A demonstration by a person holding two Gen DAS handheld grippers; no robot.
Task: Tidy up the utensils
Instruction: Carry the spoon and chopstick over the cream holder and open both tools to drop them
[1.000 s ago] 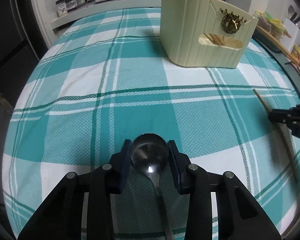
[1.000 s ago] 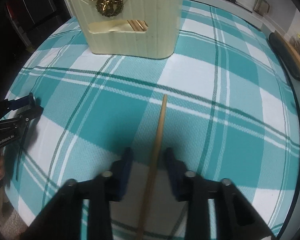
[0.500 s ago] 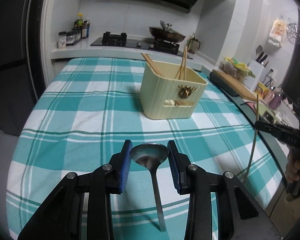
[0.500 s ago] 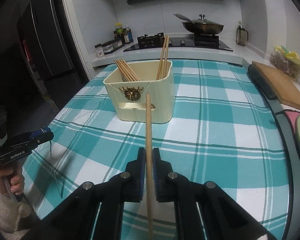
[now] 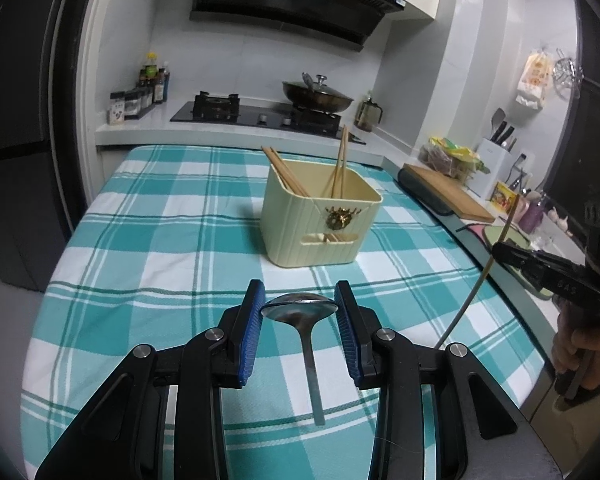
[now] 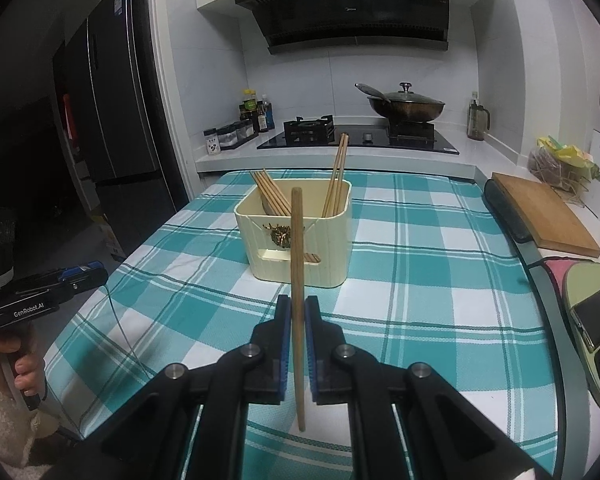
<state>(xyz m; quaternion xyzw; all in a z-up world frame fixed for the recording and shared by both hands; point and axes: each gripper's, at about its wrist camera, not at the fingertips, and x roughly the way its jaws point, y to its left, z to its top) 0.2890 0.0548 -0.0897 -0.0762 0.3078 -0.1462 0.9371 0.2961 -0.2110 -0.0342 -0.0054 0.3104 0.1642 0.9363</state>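
**Spoon and chopstick held up in front of the holder**

The left gripper pinches a metal spoon by the bowl, one blue pad against each side of it. The bowl lies nearly level between the pads and the handle hangs straight down, clear of the checked tablecloth.

The right gripper has its pads pressed onto a single wooden chopstick. The stick stands almost upright, its top rising in front of the holder and its lower end hanging below the pads. In the left wrist view the same stick slants down from that gripper at the right edge, above the table's side.

The cream utensil holder sits on the cloth toward the far middle of the table, well apart from both grippers. It carries a gold ornament on its front, above a slot. Several chopsticks lean in its left part, and a pair stands in its right part.

Behind the table is a stove with a lidded wok. A wooden cutting board lies on the counter to the right.
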